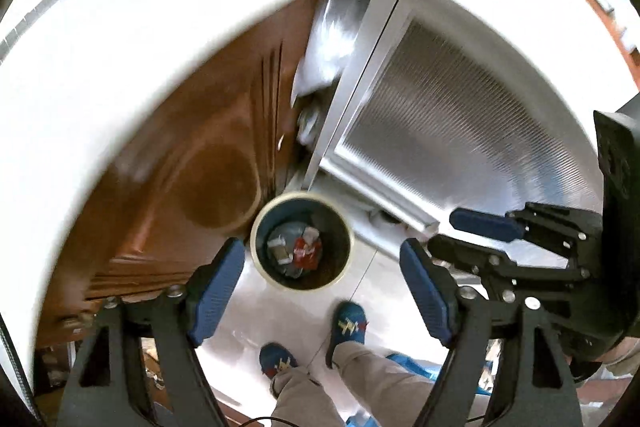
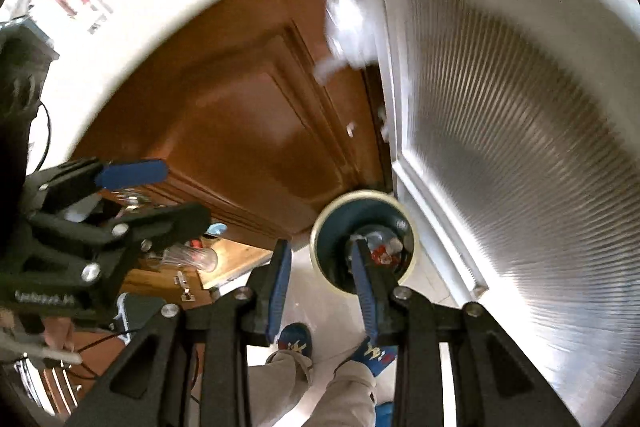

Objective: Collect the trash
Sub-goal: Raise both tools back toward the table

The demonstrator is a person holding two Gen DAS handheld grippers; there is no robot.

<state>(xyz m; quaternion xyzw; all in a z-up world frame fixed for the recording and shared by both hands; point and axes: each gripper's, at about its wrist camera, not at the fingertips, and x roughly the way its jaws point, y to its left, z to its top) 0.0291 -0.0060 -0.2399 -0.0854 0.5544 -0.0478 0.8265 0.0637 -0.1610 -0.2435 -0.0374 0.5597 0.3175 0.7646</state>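
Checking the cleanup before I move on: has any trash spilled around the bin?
Nothing stands out. The bin stands upright on the pale floor with the trash, a red wrapper among it, inside. No litter shows on the visible floor beside it.

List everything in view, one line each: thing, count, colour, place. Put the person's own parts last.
Trash bin: one, dark blue-grey with a cream rim, on the floor in the corner between the two doors.
Trash: several pieces, red, white and grey, at the bottom of the bin.
Wooden door: one, brown, panelled, left of the bin.
Ribbed glass door: one, white frame, right of the bin.
Floor: pale and glossy, under the bin.
Slippers: two, blue, on the floor below the bin.
Trousers: beige, above the slippers.
Left gripper: black with blue pads, open, empty.
Right gripper: black with blue pads, jaws apart, empty.
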